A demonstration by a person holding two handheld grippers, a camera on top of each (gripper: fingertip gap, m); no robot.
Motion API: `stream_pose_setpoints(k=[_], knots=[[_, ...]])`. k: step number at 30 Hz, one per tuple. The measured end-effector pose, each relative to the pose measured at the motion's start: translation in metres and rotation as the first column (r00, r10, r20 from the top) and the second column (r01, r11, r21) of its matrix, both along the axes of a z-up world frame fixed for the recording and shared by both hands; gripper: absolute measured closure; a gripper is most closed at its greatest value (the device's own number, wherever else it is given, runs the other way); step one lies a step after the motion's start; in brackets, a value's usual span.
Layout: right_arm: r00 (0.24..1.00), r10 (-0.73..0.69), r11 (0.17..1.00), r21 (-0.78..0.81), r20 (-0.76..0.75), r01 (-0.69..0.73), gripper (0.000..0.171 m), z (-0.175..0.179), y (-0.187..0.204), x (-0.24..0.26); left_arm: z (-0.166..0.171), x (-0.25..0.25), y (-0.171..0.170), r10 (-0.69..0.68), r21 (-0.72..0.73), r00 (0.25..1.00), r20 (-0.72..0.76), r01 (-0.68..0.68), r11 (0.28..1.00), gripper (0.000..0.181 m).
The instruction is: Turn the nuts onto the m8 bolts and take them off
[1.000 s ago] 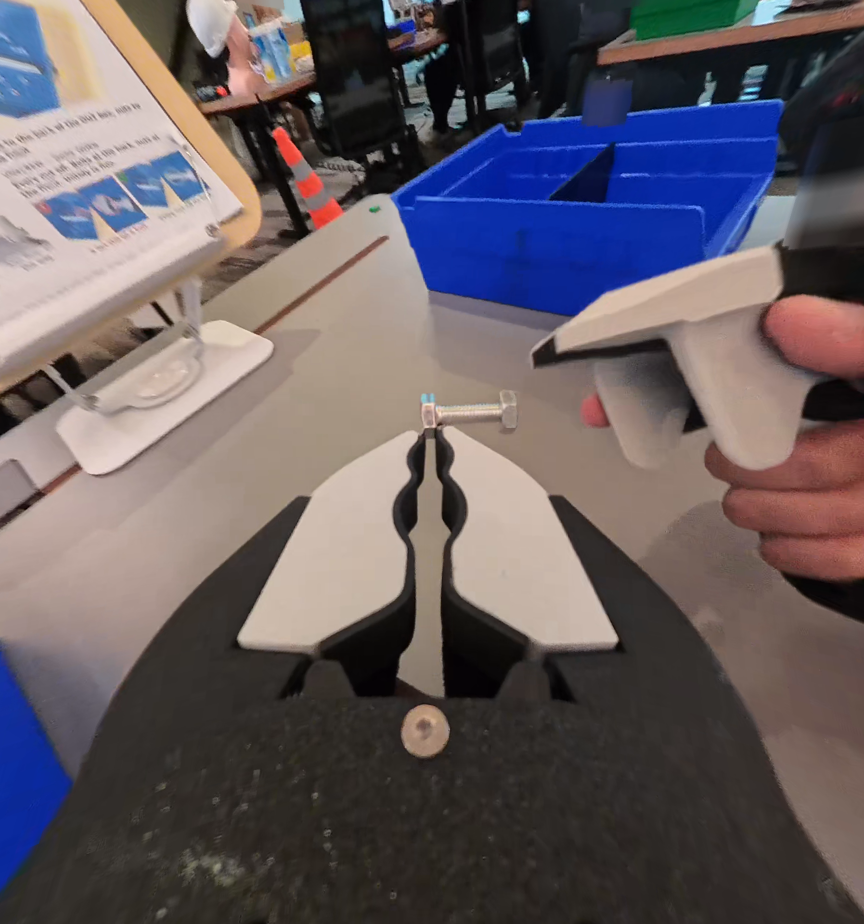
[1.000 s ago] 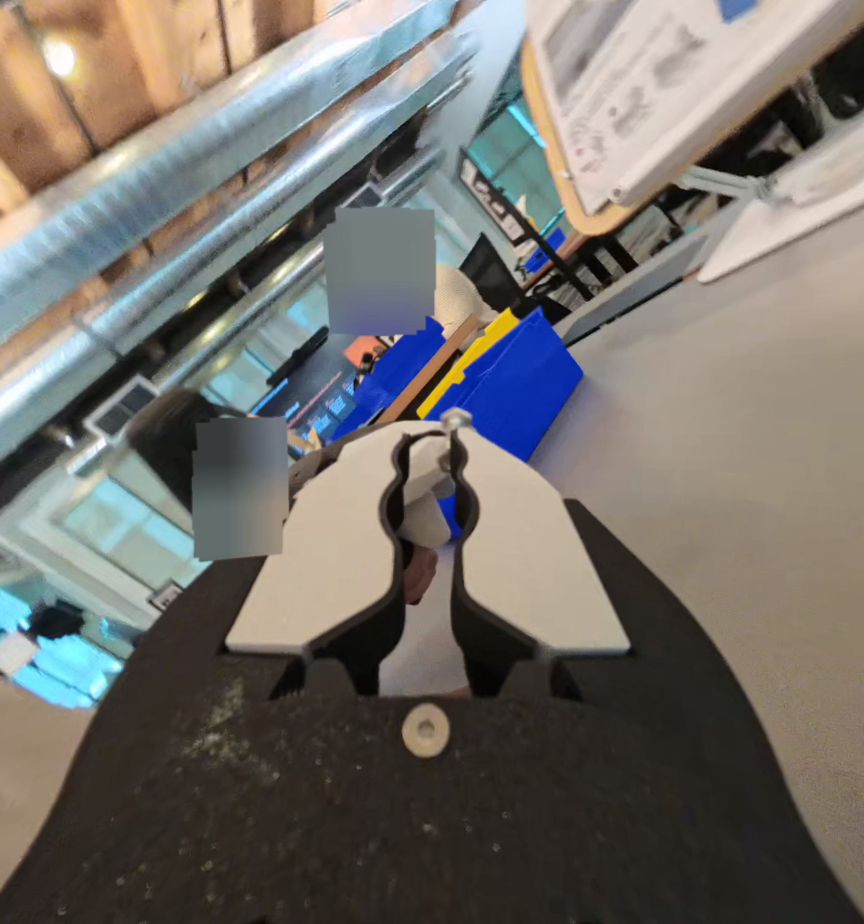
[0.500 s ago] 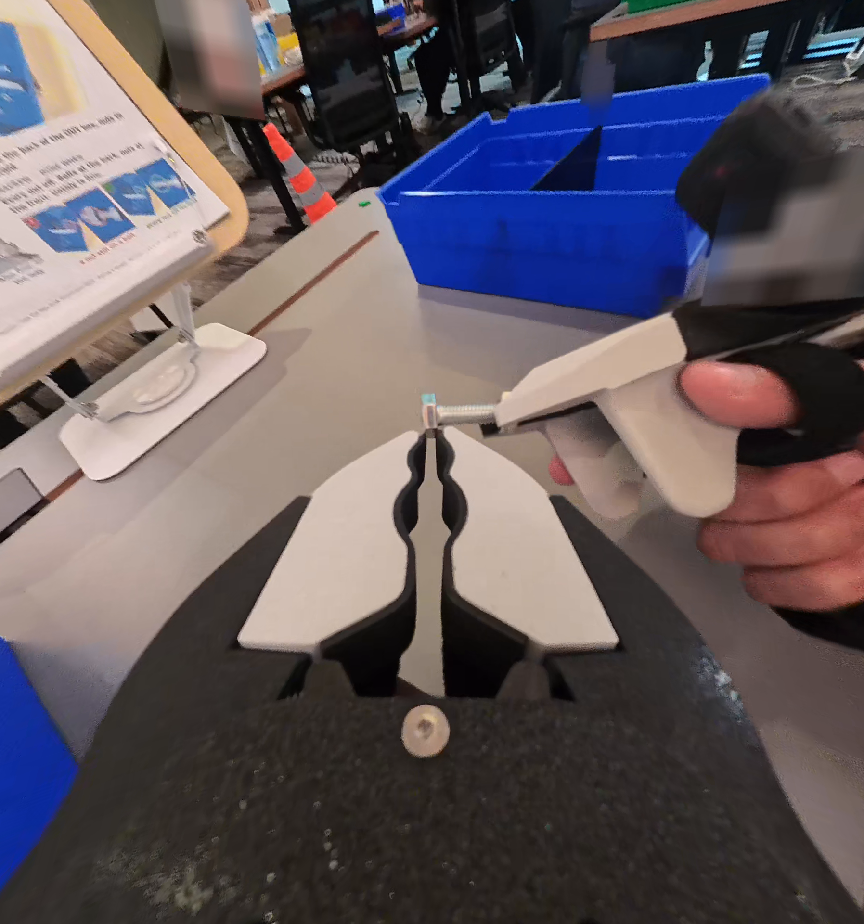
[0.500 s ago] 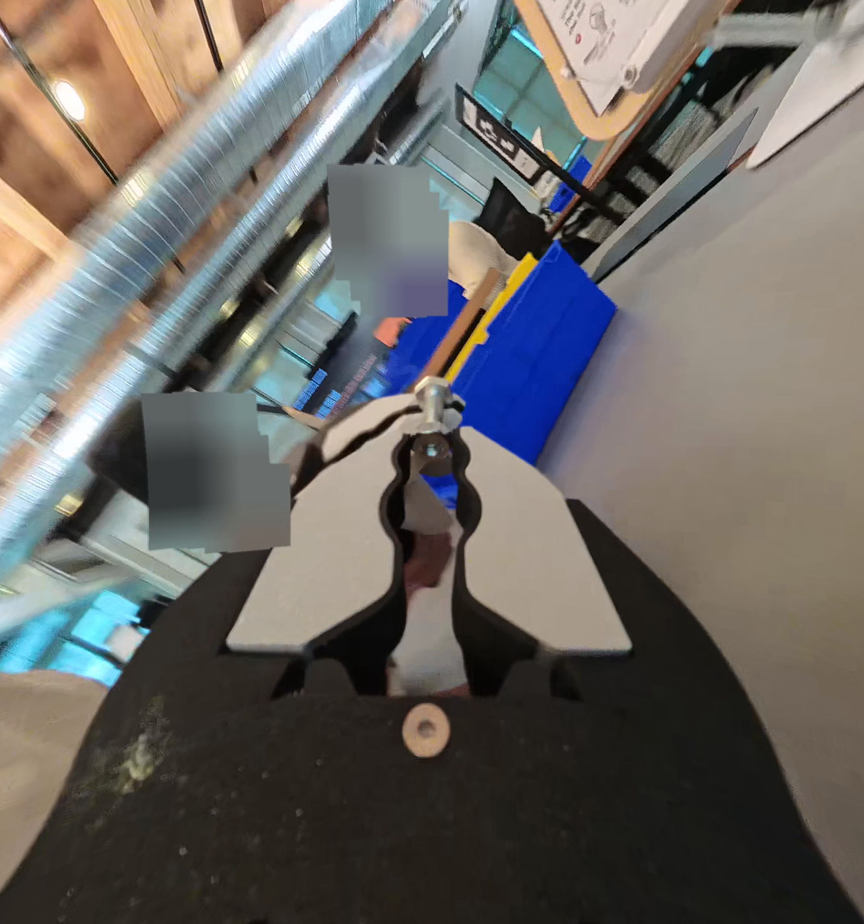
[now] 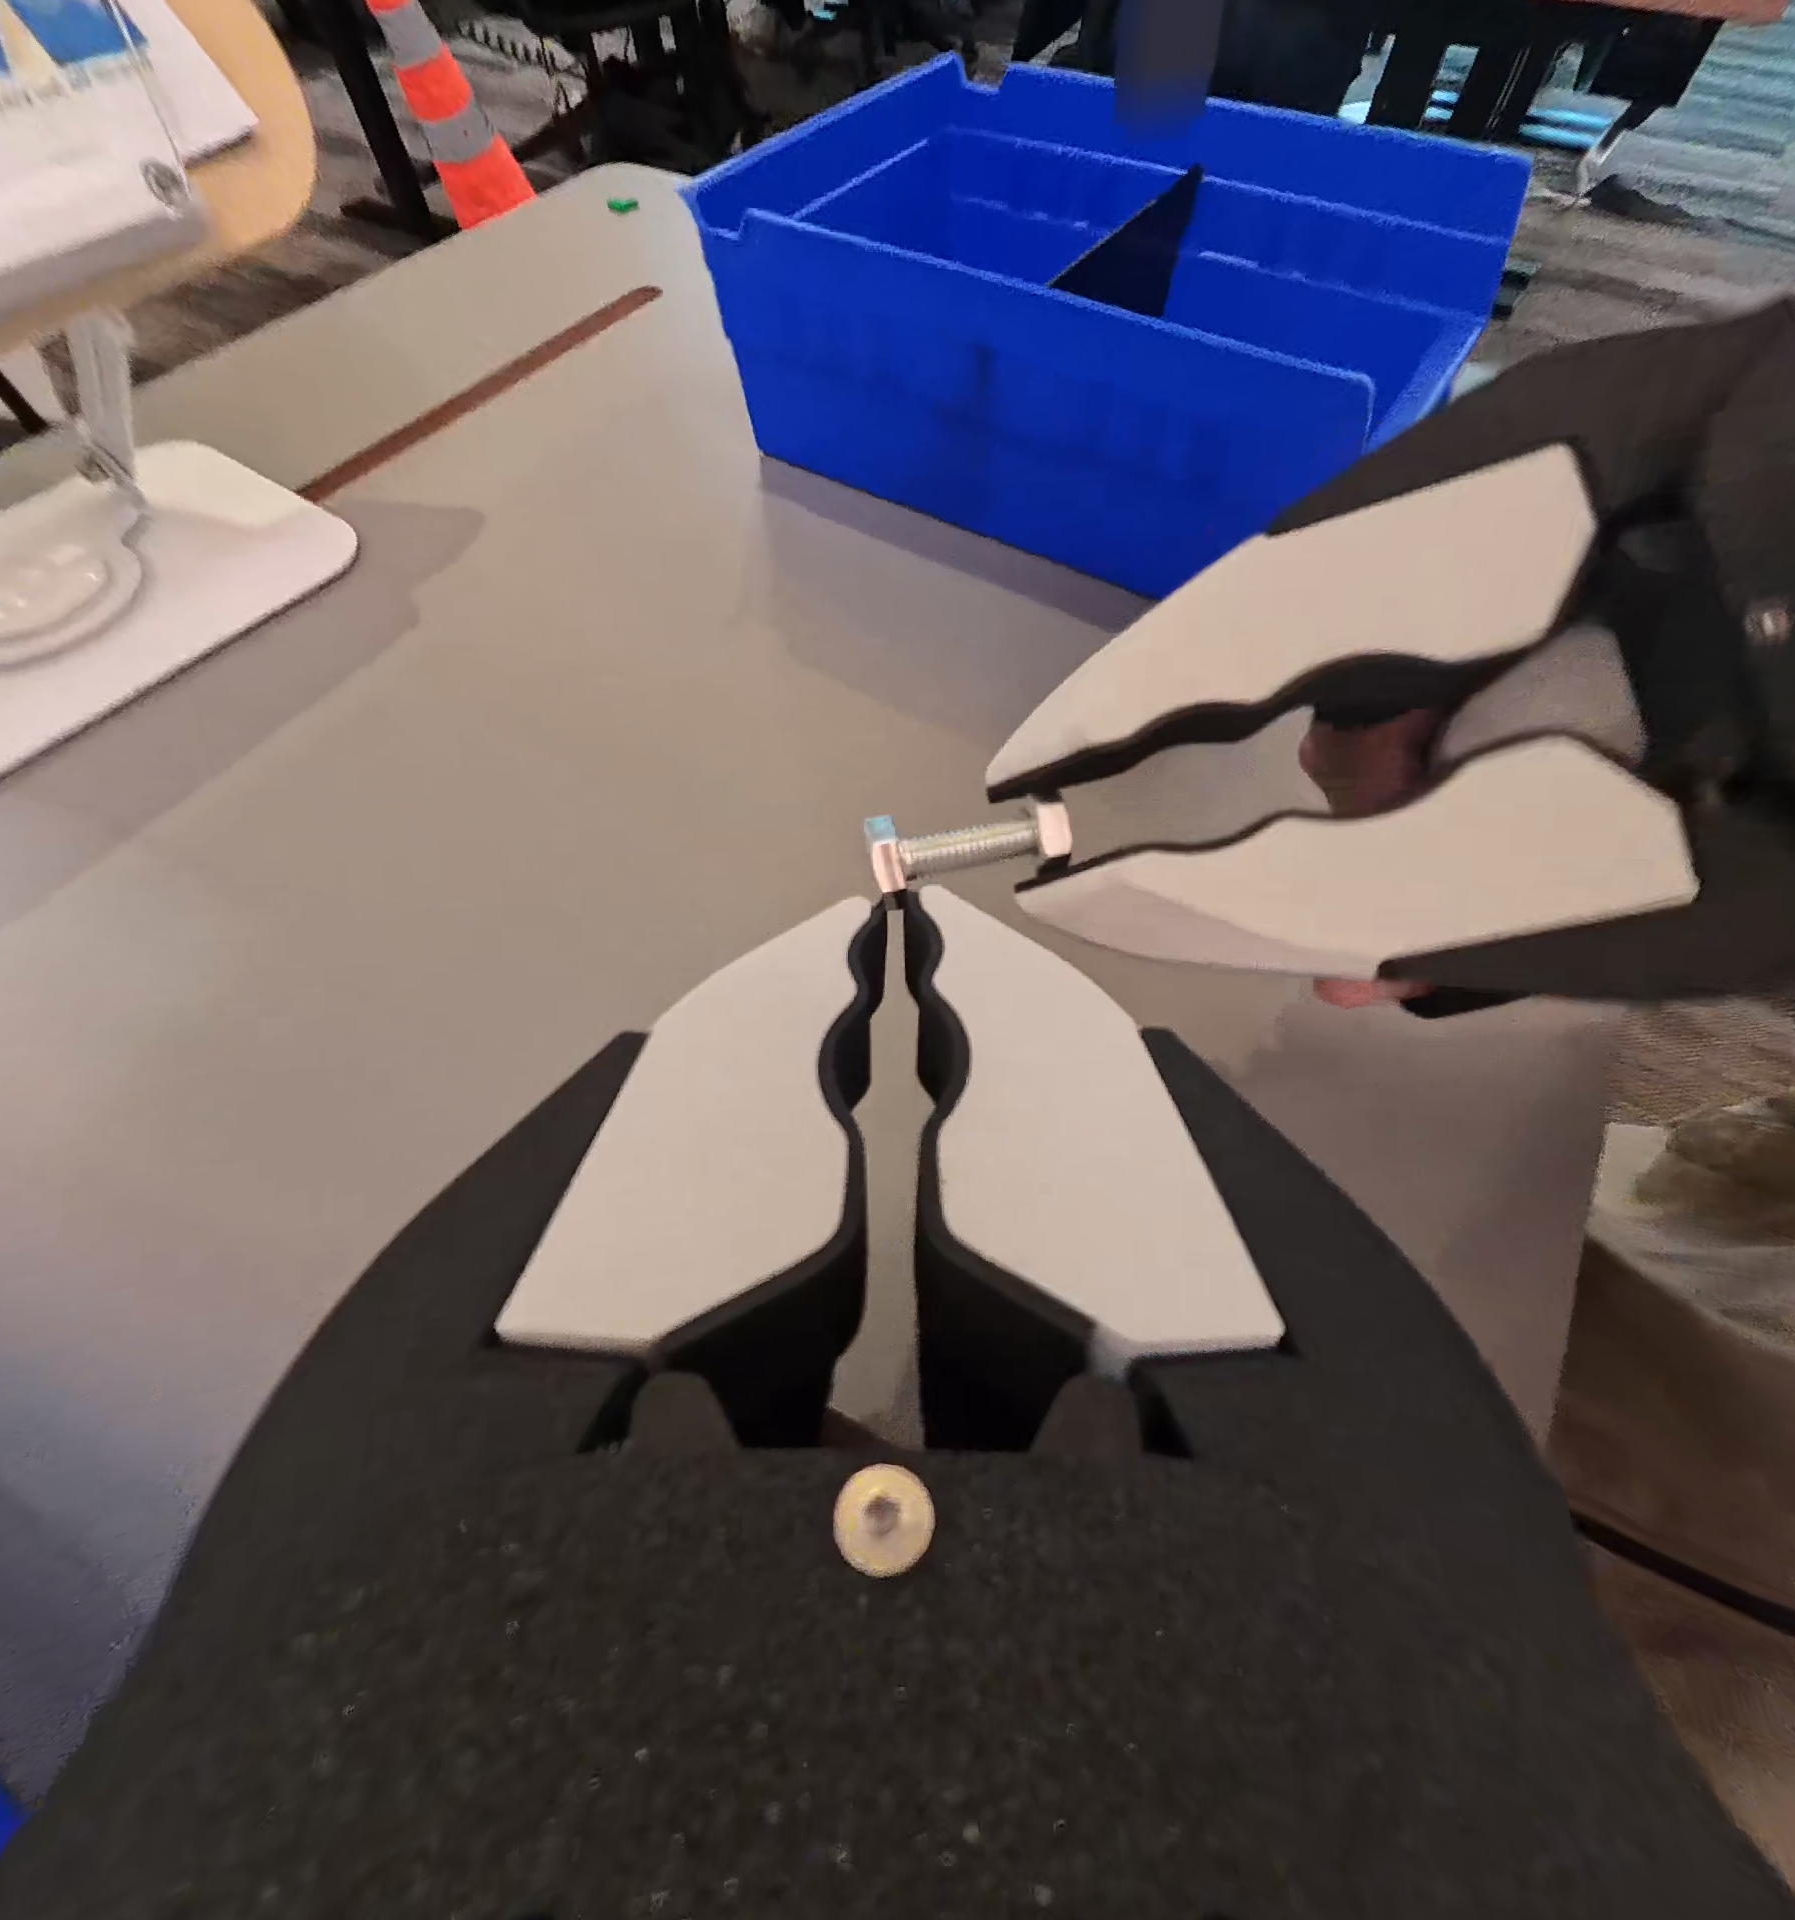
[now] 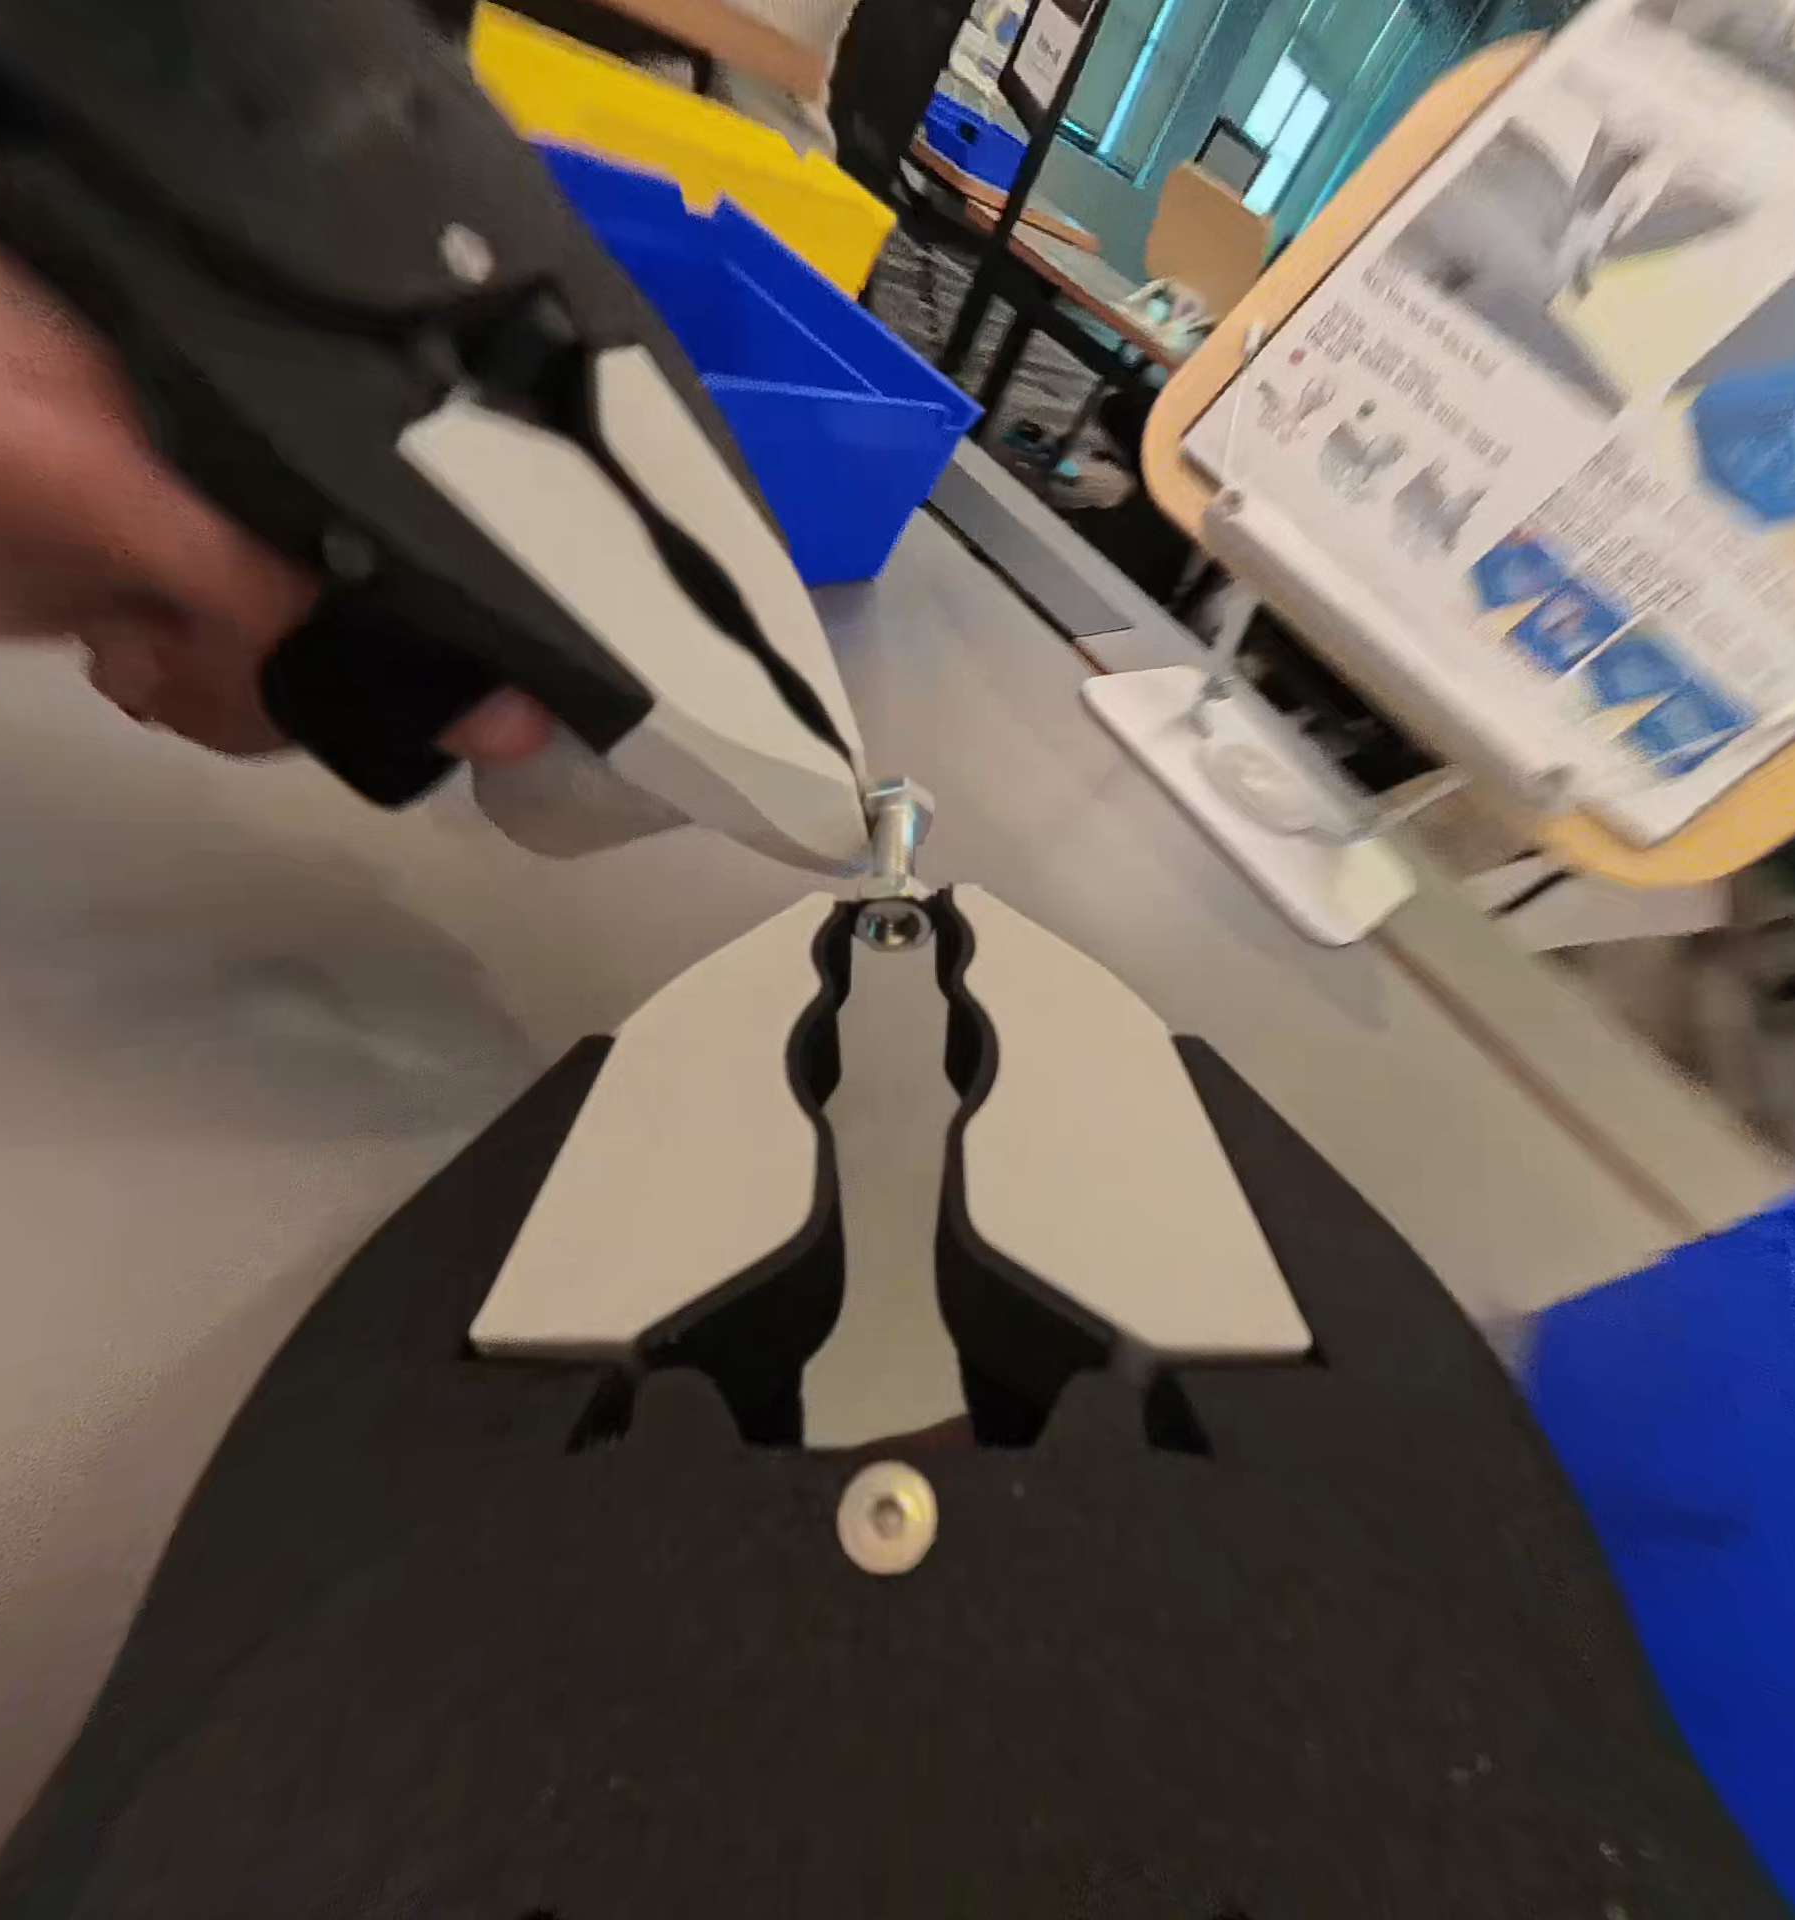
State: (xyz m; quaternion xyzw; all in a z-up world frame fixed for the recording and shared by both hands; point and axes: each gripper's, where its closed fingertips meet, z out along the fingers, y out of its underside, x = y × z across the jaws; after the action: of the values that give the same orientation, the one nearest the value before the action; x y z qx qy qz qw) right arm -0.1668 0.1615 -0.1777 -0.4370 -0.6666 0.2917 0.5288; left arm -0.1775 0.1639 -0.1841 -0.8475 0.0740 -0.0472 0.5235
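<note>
While both claws meet over the grey tabletop (image 5: 477, 790), one short silver M8 bolt (image 5: 960, 844) is gripped at each end.

Left claw (image 5: 895, 906): fingertips nearly together, pinching the bolt's hex head; shank lies level, pointing toward 3 o'clock. Right claw (image 5: 1023, 840): enters from 3 o'clock, tips narrowly parted and clamped on the silver hex nut (image 5: 1054, 831) at the shank's far end. Right wrist view: right claw (image 6: 893, 906) closed on the nut (image 6: 891, 928), its bore facing the camera; bolt (image 6: 895, 831) runs away toward 12 o'clock; left claw (image 6: 857, 821) comes in from 10 o'clock. Bolt is held clear above the tabletop. Blue plastic divided bin (image 5: 1038, 395) sits at 12 o'clock, well apart. White document stand with printed sheet (image 5: 93, 520) at 10 o'clock, blurred.
</note>
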Motion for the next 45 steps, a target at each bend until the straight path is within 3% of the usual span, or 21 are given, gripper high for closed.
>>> stream_pose_setpoints(k=[3,6,8,9,13,18,24,32,41,45], knots=[[0.999,-0.038,0.930,0.367,0.006,0.033,0.156,-0.002,0.000,-0.002,-0.004,-0.002,0.000,0.001,-0.046,0.995,0.097,0.003,0.999,0.178],[0.997,-0.070,0.748,0.659,-0.028,0.071,0.156,-0.002,0.001,-0.005,-0.009,-0.002,0.000,-0.002,-0.091,0.989,0.150,0.016,0.996,0.181],[0.997,-0.065,0.604,0.793,-0.049,0.078,0.156,-0.002,-0.002,-0.005,-0.011,-0.005,0.000,0.010,-0.116,0.982,0.188,0.013,0.993,0.181],[0.998,-0.054,0.601,0.797,-0.044,0.067,0.156,-0.004,-0.004,-0.006,-0.013,-0.005,0.000,0.002,-0.126,0.981,0.196,0.023,0.992,0.181],[0.997,-0.031,0.651,0.755,-0.077,0.079,0.156,0.003,-0.002,-0.003,-0.014,-0.007,0.001,0.002,-0.109,0.986,0.169,0.016,0.994,0.181],[0.998,0.017,0.808,0.589,-0.059,0.021,0.156,0.005,-0.003,-0.001,-0.007,-0.005,0.000,-0.035,-0.024,0.997,0.063,0.036,0.999,0.181],[0.998,0.043,0.838,0.545,-0.045,-0.011,0.156,0.006,-0.005,0.002,-0.001,-0.003,-0.006,-0.077,0.032,0.995,0.070,0.075,0.997,0.180],[0.988,0.141,0.937,0.331,-0.065,-0.112,0.156,0.015,-0.017,0.007,0.003,-0.003,-0.020,-0.189,0.052,0.982,-0.018,0.190,0.980,0.148],[0.927,0.368,0.927,0.104,-0.065,-0.360,0.156,0.021,-0.039,0.017,0.020,0.021,-0.048,-0.524,0.127,0.852,0.024,0.517,0.847,0.141],[0.890,0.450,0.893,0.045,-0.069,-0.448,0.156,0.023,-0.048,0.022,0.026,0.032,-0.056,-0.616,0.155,0.786,0.044,0.604,0.782,0.150]])
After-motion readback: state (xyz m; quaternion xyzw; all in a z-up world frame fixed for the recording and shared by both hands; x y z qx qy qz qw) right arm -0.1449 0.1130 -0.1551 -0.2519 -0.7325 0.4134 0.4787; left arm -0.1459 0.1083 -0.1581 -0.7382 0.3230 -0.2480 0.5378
